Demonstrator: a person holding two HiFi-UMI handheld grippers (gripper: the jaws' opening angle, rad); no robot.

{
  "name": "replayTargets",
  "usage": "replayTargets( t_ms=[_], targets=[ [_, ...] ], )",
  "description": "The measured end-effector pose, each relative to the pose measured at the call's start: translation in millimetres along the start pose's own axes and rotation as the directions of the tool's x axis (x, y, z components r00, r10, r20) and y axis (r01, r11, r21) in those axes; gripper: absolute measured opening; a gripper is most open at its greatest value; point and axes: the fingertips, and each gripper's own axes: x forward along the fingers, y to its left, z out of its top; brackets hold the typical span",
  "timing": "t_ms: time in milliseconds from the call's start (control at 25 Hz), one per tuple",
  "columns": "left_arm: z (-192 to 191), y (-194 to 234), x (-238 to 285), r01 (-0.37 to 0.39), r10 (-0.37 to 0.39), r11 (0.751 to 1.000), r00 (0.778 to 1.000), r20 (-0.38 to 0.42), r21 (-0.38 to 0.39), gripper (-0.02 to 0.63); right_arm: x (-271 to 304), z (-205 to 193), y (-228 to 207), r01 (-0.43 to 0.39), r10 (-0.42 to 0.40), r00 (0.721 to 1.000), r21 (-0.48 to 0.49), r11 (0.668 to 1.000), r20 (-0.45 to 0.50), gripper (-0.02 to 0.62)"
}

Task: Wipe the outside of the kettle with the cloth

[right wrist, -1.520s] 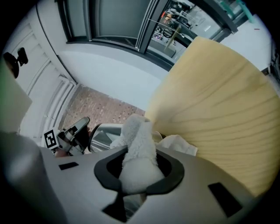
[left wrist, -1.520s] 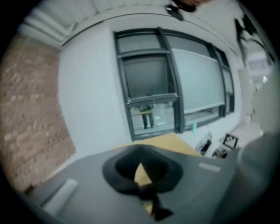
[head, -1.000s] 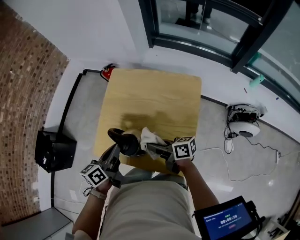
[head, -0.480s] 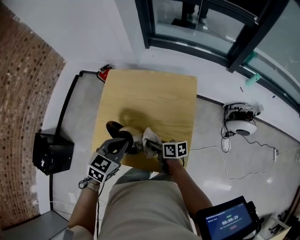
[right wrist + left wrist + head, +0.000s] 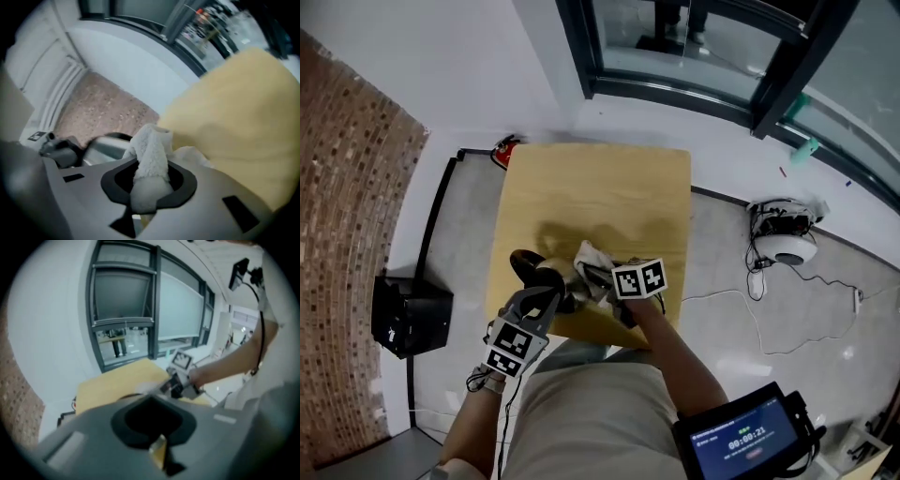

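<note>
A steel kettle (image 5: 546, 281) with a black handle (image 5: 520, 263) stands near the front edge of the wooden table (image 5: 600, 192). My right gripper (image 5: 591, 274) is shut on a white cloth (image 5: 592, 255), which it holds against the kettle's right side. In the right gripper view the cloth (image 5: 151, 152) bulges out between the jaws, and the kettle's shiny body (image 5: 101, 147) and its handle (image 5: 61, 151) lie just left of it. My left gripper (image 5: 546, 300) points at the kettle's near side. Its jaws (image 5: 158, 451) look shut with nothing between them.
On the floor left of the table sits a black box (image 5: 408, 314), and a red object (image 5: 502, 148) lies at the table's far left corner. A white round device (image 5: 786, 246) with cables is on the right. A glass wall runs along the back.
My left gripper has come up from the lower left to the kettle's near side and has rolled over. The right gripper with the cloth has shifted left, closer against the kettle.
</note>
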Motion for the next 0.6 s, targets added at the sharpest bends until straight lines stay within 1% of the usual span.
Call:
replayTargets(
  t_ms=[40, 80, 120, 160, 200, 240, 280, 320, 360, 400, 440, 480, 520, 560, 600],
  targets=[
    [-3, -4, 2, -0.006, 0.008, 0.998, 0.999, -0.035, 0.063, -0.002, -5, 19, 36, -0.099, 0.102, 0.994, -0.081, 0.992, 0.036, 0.078],
    [-7, -6, 5, -0.014, 0.022, 0.993, 0.998, -0.065, 0.121, -0.002, -7, 38, 70, -0.200, 0.212, 0.975, -0.143, 0.969, 0.071, 0.078],
    [-10, -7, 6, -0.023, 0.036, 0.988, 0.996, -0.081, 0.153, -0.003, -4, 49, 92, -0.267, 0.285, 0.955, -0.171, 0.948, 0.089, 0.078],
    [-12, -6, 6, -0.029, 0.042, 0.988, 0.996, -0.079, 0.154, -0.003, 6, 53, 93, -0.271, 0.288, 0.954, -0.164, 0.949, 0.089, 0.078],
    [-13, -4, 4, -0.034, 0.042, 0.991, 0.997, -0.062, 0.127, -0.002, 19, 50, 71, -0.213, 0.223, 0.973, -0.130, 0.968, 0.066, 0.078],
    [-11, 1, 1, -0.047, 0.049, 0.996, 0.998, -0.033, 0.080, -0.002, 34, 39, 36, -0.118, 0.120, 0.993, -0.084, 0.989, 0.009, 0.078],
    [-10, 11, -5, -0.077, 0.077, 0.997, 0.997, 0.000, 0.008, -0.003, 47, 22, 1, -0.023, 0.019, 0.997, -0.047, 0.999, -0.079, 0.078],
    [-11, 25, -14, -0.130, 0.134, 0.987, 0.991, 0.033, -0.098, -0.003, 54, 2, -26, 0.044, -0.049, 0.984, -0.036, 0.998, -0.171, 0.078],
    [-17, 45, -25, -0.190, 0.209, 0.952, 0.976, 0.057, -0.239, -0.002, 55, -12, -40, 0.072, -0.081, 0.969, -0.047, 0.996, -0.234, 0.078],
    [-27, 65, -34, -0.225, 0.276, 0.887, 0.958, 0.073, -0.404, -0.002, 52, -20, -43, 0.071, -0.083, 0.964, -0.056, 0.996, -0.253, 0.078],
    [-39, 81, -40, -0.202, 0.309, 0.794, 0.947, 0.094, -0.573, -0.002, 47, -22, -40, 0.057, -0.068, 0.970, -0.051, 0.997, -0.235, 0.078],
    [-48, 91, -43, -0.118, 0.308, 0.686, 0.941, 0.139, -0.718, -0.005, 44, -19, -31, 0.035, -0.041, 0.979, -0.037, 0.999, -0.198, 0.078],
    [-52, 96, -45, -0.002, 0.297, 0.576, 0.932, 0.207, -0.817, -0.010, 41, -11, -17, -0.001, -0.004, 0.988, -0.028, 1.000, -0.152, 0.078],
    [-52, 98, -47, 0.104, 0.291, 0.485, 0.917, 0.273, -0.868, -0.011, 38, 0, 3, -0.055, 0.051, 0.994, -0.034, 0.998, -0.100, 0.078],
    [-51, 99, -48, 0.169, 0.292, 0.430, 0.903, 0.314, -0.887, -0.011, 35, 13, 28, -0.127, 0.125, 0.991, -0.050, 0.991, -0.046, 0.078]
  ],
)
